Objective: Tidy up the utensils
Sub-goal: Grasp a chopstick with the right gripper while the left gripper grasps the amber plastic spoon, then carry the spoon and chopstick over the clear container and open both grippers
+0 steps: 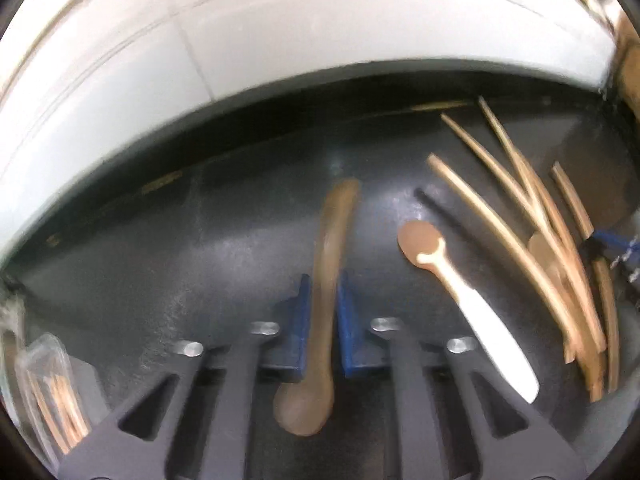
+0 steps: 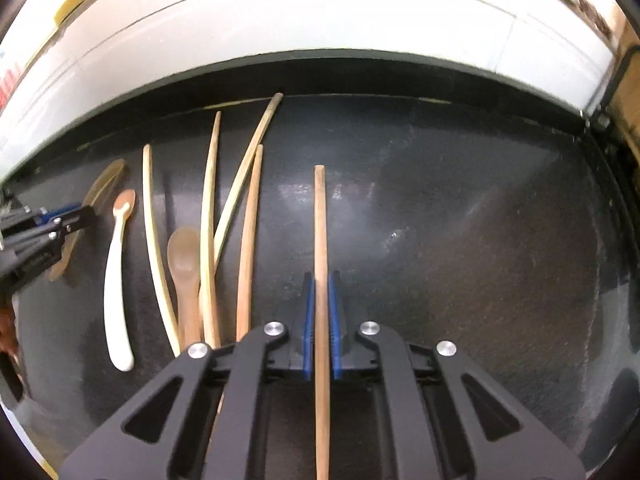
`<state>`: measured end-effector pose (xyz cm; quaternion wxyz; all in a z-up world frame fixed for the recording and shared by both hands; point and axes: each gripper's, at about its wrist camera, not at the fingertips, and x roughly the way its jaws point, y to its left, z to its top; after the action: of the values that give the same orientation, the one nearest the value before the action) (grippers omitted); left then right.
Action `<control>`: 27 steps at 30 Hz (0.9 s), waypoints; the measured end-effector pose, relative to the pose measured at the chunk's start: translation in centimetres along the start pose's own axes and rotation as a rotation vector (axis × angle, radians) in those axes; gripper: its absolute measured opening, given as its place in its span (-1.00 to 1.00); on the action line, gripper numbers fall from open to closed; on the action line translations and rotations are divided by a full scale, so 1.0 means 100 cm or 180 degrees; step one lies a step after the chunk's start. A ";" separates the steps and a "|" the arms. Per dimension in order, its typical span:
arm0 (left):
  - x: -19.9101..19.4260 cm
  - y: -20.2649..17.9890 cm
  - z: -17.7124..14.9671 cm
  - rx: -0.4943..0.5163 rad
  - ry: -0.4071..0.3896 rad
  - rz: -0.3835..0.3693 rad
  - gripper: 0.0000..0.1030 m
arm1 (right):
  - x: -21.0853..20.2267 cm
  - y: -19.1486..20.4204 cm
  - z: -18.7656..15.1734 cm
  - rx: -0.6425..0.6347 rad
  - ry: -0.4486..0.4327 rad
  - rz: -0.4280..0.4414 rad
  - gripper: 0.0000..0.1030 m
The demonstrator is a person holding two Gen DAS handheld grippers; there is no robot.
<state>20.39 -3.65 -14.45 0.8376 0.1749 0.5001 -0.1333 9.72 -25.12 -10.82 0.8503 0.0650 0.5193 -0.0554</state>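
Already clamped: left gripper [image 1: 323, 300] around brown wooden spoon [image 1: 320, 320], right gripper [image 2: 320, 300] around long wooden chopstick [image 2: 321, 280]; both lengthwise between blue pads, above dark tabletop [image 2: 480, 240], beside loose utensil pile [image 2: 208, 240].

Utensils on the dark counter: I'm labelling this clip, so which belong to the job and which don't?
Job:
brown spoon, in left hand-held gripper
chopstick, in right hand-held gripper
white-handled spoon
loose chopsticks

Lying about:
clear packet
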 end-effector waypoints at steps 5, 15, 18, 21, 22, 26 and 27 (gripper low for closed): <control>-0.002 0.013 0.004 -0.0338 0.0150 -0.0305 -0.81 | -0.009 -0.009 0.007 0.0298 0.0104 0.0126 -0.86; -0.052 0.026 -0.012 -0.0454 0.0020 -0.0439 -0.81 | -0.064 0.005 0.012 0.0449 -0.0014 0.0314 -0.86; -0.077 0.040 -0.016 -0.0534 -0.0003 -0.0496 -0.81 | -0.079 0.019 0.009 0.0392 -0.0058 0.0452 -0.86; -0.102 0.055 -0.029 -0.0695 -0.0061 -0.0505 -0.80 | -0.093 0.044 0.004 0.0337 -0.0072 0.0623 -0.86; -0.108 0.059 -0.031 -0.0736 -0.0075 -0.0506 -0.80 | -0.096 0.051 0.003 0.0334 -0.0070 0.0668 -0.86; -0.134 0.089 -0.056 -0.0910 -0.0132 -0.0425 -0.80 | -0.109 0.096 -0.002 0.0133 -0.0070 0.0803 -0.86; -0.140 0.098 -0.064 -0.0962 -0.0136 -0.0399 -0.80 | -0.110 0.108 -0.003 0.0079 -0.0063 0.0851 -0.86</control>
<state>12.79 8.63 -3.33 0.8549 0.0124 0.5064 -0.1122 6.15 -14.16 -0.58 0.8544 0.1435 0.4968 0.0513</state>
